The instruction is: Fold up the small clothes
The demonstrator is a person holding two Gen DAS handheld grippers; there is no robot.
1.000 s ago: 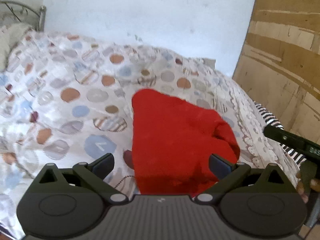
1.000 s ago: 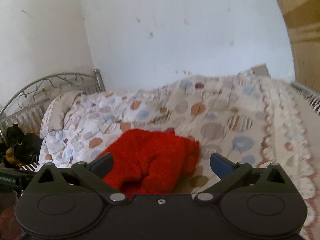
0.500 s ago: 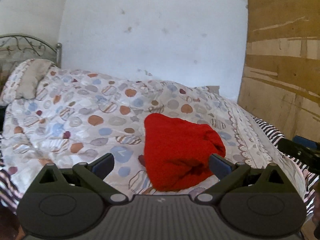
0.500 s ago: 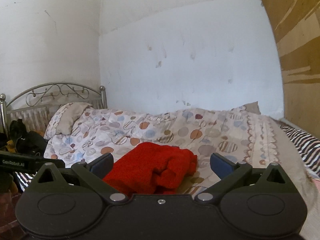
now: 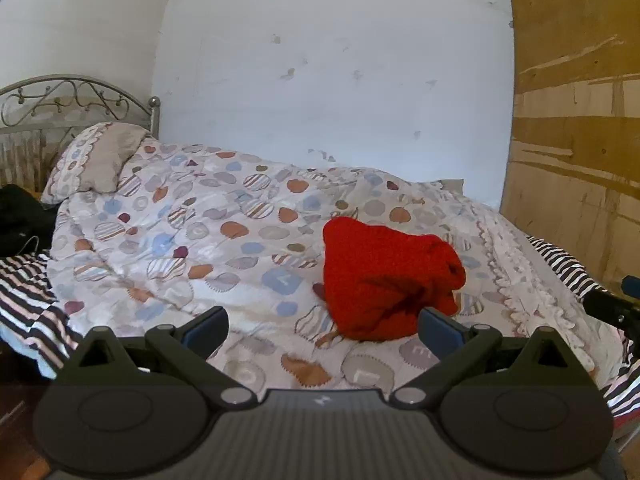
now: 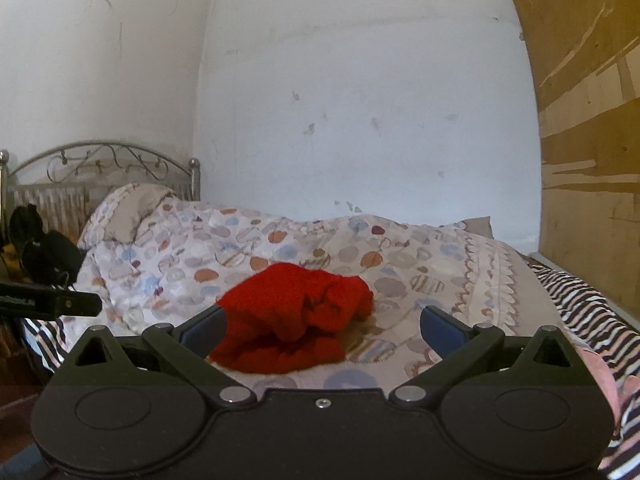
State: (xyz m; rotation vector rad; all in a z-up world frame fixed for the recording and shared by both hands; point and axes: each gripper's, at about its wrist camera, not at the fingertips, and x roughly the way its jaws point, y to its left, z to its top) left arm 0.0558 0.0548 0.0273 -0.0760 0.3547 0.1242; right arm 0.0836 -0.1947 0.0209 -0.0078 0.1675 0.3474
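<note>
A small red knitted garment (image 5: 384, 276) lies bunched on the spotted duvet (image 5: 200, 240) near the bed's front edge. My left gripper (image 5: 322, 326) is open, held back from the bed with nothing between its fingers; the garment sits just beyond its right finger (image 5: 438, 326). In the right wrist view the same red garment (image 6: 292, 320) lies folded over itself in front of my right gripper (image 6: 322, 326), which is also open and empty. The left finger (image 6: 204, 328) overlaps the garment's edge in the picture. Each gripper's tip shows at the edge of the other's view.
A metal headboard (image 5: 76, 98) and pillow (image 5: 100, 156) are at far left. A striped sheet (image 5: 24, 292) hangs at the bed's near edges. A wooden board (image 5: 576, 140) stands along the right. Dark items (image 6: 44, 256) sit left of the bed.
Both grippers have pulled back and up from the red garment, which now looks smaller and lies free on the duvet. More of the bed and walls shows.
</note>
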